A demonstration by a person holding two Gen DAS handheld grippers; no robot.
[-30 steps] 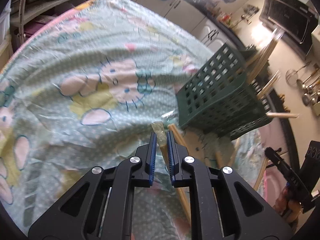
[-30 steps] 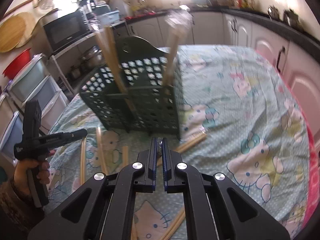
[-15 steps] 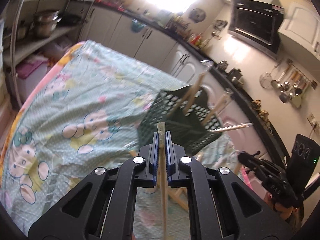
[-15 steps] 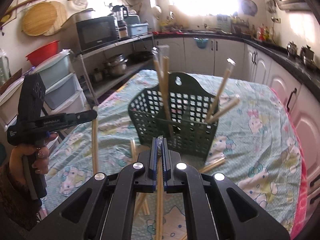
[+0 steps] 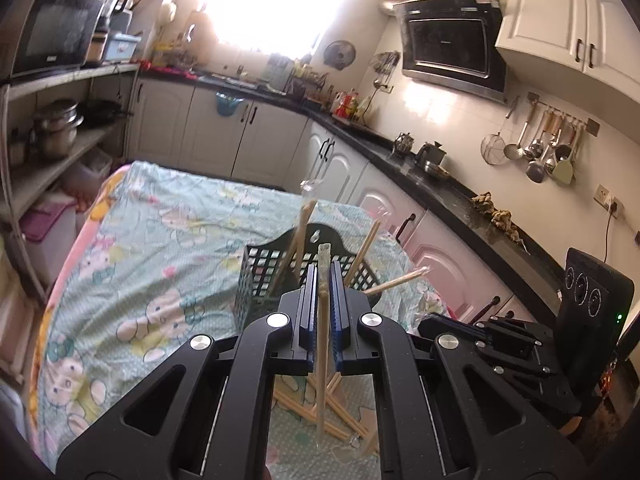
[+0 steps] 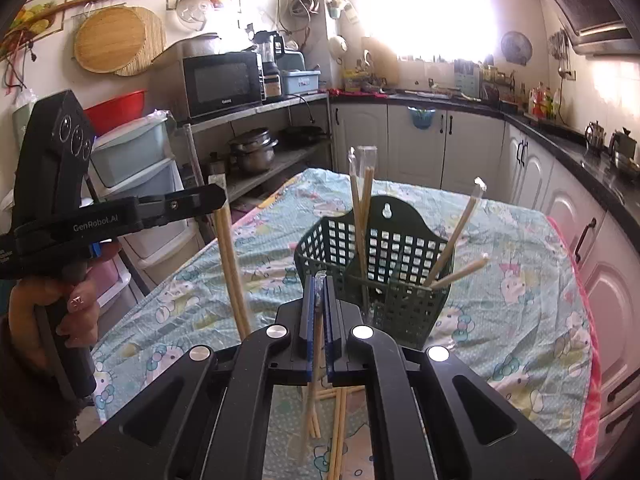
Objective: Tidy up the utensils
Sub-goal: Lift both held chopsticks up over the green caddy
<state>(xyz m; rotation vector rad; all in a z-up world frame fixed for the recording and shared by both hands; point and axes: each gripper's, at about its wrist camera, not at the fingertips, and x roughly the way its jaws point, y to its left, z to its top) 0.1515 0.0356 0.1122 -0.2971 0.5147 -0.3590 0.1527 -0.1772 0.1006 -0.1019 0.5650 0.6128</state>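
L gripper clamped on a chopstick pair, hanging upright just left of the green basket. R gripper clamped on another pair in front of basket. Four pairs stand in basket; more lie on tablecloth in front of it.

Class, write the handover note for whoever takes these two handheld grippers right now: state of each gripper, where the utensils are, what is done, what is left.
Left gripper: shut on a wrapped chopstick pair, lifted clear of the table.
Right gripper: shut on another wrapped pair, also lifted.
Green basket: stands on the tablecloth ahead of both grippers.
Done: several wrapped pairs already stand or lean in the basket.
Left: drop both held pairs in, then collect the loose pairs lying on the cloth below the grippers.
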